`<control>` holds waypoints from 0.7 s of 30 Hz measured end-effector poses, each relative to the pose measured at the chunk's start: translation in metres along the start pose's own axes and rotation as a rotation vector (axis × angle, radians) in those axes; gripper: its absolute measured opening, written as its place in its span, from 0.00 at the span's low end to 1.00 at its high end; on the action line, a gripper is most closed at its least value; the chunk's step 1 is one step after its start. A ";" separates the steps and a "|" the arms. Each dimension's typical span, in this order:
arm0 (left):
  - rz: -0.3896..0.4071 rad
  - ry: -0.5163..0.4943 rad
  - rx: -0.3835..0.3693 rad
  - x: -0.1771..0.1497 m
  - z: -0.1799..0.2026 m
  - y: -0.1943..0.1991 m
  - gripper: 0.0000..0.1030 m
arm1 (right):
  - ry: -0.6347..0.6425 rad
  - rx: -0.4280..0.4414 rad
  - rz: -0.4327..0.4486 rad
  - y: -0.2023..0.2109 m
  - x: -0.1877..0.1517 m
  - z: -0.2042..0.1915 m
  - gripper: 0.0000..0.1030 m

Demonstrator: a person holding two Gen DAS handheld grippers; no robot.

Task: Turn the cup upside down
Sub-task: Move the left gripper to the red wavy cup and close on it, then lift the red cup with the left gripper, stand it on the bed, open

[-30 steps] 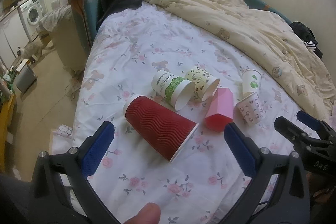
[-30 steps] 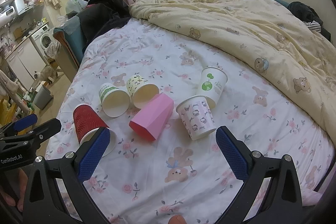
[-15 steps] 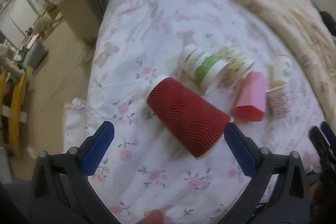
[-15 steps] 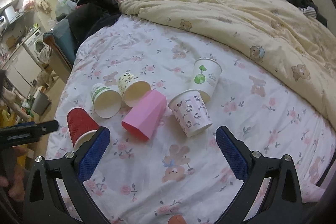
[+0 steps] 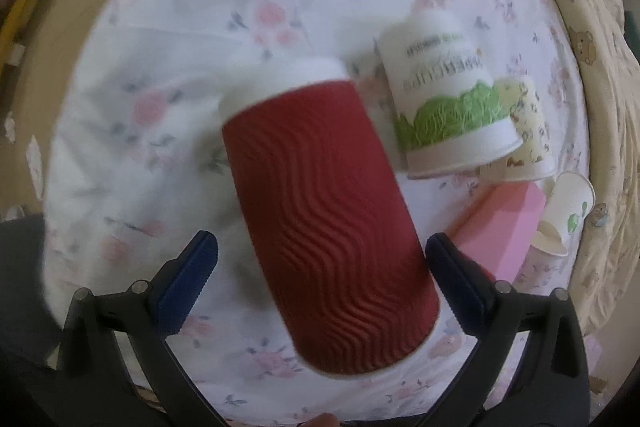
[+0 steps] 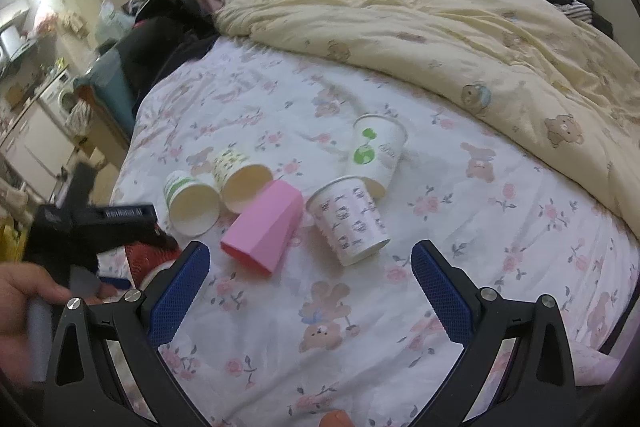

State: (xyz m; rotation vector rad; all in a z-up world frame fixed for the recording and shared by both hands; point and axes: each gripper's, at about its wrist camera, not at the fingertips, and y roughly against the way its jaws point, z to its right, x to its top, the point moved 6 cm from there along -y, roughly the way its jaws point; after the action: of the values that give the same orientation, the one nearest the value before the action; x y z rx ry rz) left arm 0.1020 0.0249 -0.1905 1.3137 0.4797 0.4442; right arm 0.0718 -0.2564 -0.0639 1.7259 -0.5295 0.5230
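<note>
Red cup (image 5: 328,223) lies on its side on the floral sheet (image 5: 132,75), right between the fingers of my left gripper (image 5: 320,263), which sits wide open with a blue pad either flank of the cup wall. I can't tell if the pads touch it yet; there looks to be a gap on the left side, the right is tight. Long axis runs from the white base, far and up-left, to the open rim near the camera, so it lies roughly along the gripper's reach and the jaws straddle it across its width. Closing here should pinch the ribbed wall near the rim; paper may squash, so I'd go gently.

Right gripper (image 6: 310,279) also wide open, holding nothing, well apart from the red cup and pointed at the pink cup (image 6: 262,231) and the printed cup (image 6: 350,221). Left is clearly the nearer hand.

Left view is motion-blurred. From the right view the red cup is mostly hidden behind the left gripper body and a finger; only a ribbed sliver shows. The rim's near edge is smeared, the inside unseen.
</note>
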 end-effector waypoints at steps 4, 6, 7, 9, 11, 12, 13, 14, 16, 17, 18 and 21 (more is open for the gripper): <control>-0.003 -0.008 0.001 -0.002 0.005 -0.007 0.99 | -0.033 0.005 -0.016 -0.001 -0.001 0.007 1.00; -0.019 -0.007 -0.017 -0.005 0.009 -0.010 0.93 | -0.038 0.006 -0.012 0.000 0.000 0.008 1.00; -0.029 -0.009 -0.033 -0.008 0.014 -0.014 0.83 | -0.038 0.006 -0.007 0.001 0.001 0.008 1.00; -0.057 -0.030 -0.054 -0.013 0.019 -0.017 0.75 | -0.038 0.007 0.001 0.003 0.003 0.008 1.00; -0.040 -0.042 -0.043 -0.020 0.020 -0.009 0.74 | -0.041 0.009 0.005 0.004 0.004 0.008 1.00; -0.036 -0.050 -0.054 -0.023 0.021 -0.006 0.74 | -0.040 0.008 0.011 0.006 0.004 0.008 1.00; -0.039 -0.065 -0.064 -0.028 0.022 -0.001 0.74 | -0.036 0.007 0.018 0.008 0.005 0.008 1.00; -0.044 -0.076 -0.067 -0.033 0.022 0.003 0.74 | -0.030 0.005 0.025 0.011 0.005 0.007 1.00; -0.059 -0.117 -0.070 -0.044 0.022 0.010 0.74 | -0.029 0.010 0.032 0.014 0.007 0.007 1.00; -0.067 -0.150 -0.062 -0.052 0.022 0.014 0.74 | -0.032 0.015 0.033 0.014 0.007 0.007 1.00; -0.085 -0.214 -0.058 -0.062 0.026 0.017 0.74 | -0.037 0.019 0.033 0.015 0.008 0.007 1.00; -0.121 -0.358 -0.040 -0.090 0.034 0.023 0.74 | -0.046 0.025 0.035 0.016 0.008 0.008 1.00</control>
State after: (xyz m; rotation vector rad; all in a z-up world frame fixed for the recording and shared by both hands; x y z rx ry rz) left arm 0.0464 -0.0489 -0.1546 1.2841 0.2473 0.1122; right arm 0.0690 -0.2677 -0.0481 1.7591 -0.5894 0.5177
